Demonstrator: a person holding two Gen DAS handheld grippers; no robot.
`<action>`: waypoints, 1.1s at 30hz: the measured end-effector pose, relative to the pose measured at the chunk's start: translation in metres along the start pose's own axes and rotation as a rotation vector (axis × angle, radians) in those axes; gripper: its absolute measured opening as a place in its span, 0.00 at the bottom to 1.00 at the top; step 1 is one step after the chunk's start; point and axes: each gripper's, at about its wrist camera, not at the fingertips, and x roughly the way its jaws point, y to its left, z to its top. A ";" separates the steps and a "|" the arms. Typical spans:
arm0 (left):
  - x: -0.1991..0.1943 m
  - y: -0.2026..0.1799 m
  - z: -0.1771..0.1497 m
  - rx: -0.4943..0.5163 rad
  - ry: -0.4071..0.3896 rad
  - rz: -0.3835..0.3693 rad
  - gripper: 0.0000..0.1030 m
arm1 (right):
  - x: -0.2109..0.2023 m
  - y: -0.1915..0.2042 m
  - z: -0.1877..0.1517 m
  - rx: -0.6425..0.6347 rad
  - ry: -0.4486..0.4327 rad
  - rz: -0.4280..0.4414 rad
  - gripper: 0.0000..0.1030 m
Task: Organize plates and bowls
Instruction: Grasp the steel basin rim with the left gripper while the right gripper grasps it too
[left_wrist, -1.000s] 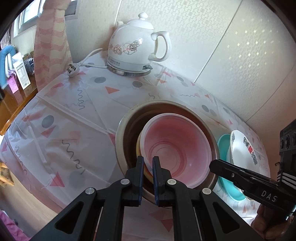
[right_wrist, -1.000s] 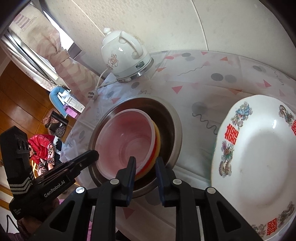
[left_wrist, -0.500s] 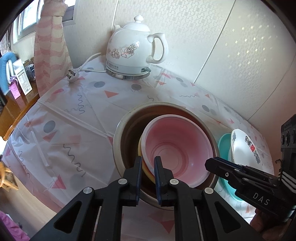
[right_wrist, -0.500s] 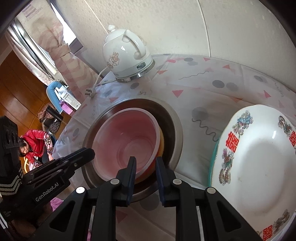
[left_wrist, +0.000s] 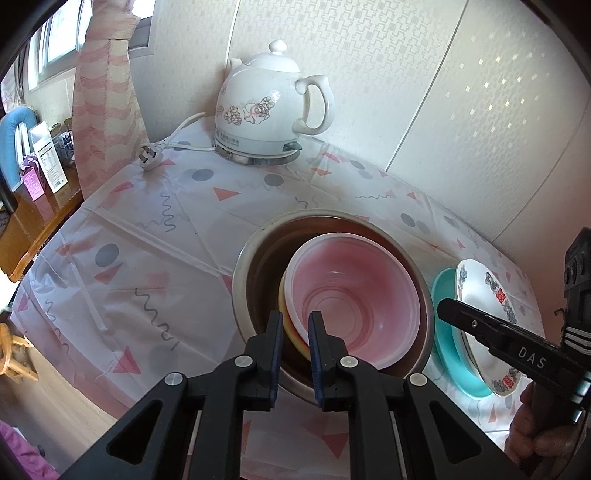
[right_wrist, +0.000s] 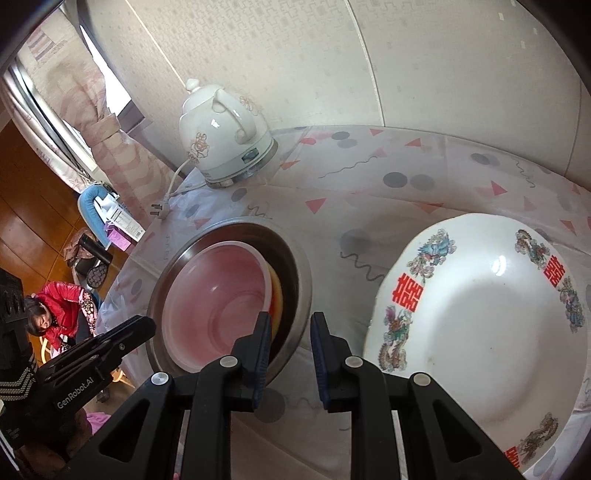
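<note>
A pink plastic bowl (left_wrist: 354, 295) sits on a yellow bowl (left_wrist: 286, 314) inside a large steel bowl (left_wrist: 251, 258) on the patterned tablecloth. The stack also shows in the right wrist view (right_wrist: 218, 299). A white plate with red and blue decoration (right_wrist: 480, 314) rests on a teal plate (left_wrist: 443, 325) to the right. My left gripper (left_wrist: 295, 328) hovers over the near rim of the stack, open by a narrow gap and empty. My right gripper (right_wrist: 288, 332) is open and empty between the steel bowl (right_wrist: 299, 280) and the white plate.
A white floral kettle (left_wrist: 266, 110) stands on its base at the back by the wall, its cord and plug (left_wrist: 151, 155) lying to the left. A wooden sideboard with boxes (left_wrist: 33, 192) is left of the table. A person in red (right_wrist: 55, 314) is in the room.
Both grippers have drawn back and up from the bowl stack. The left jaws now stand slightly wider apart. The right gripper has shifted right, off the bowl rim toward the white plate.
</note>
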 end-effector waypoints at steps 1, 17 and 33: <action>0.000 0.001 0.000 -0.001 -0.001 0.003 0.14 | 0.000 -0.002 0.000 0.002 0.001 -0.007 0.21; -0.004 0.042 0.007 -0.078 -0.020 0.051 0.14 | 0.009 -0.005 0.013 -0.072 0.020 -0.071 0.24; 0.012 0.042 0.008 -0.064 0.007 0.025 0.14 | 0.032 0.005 0.014 -0.134 0.084 -0.058 0.24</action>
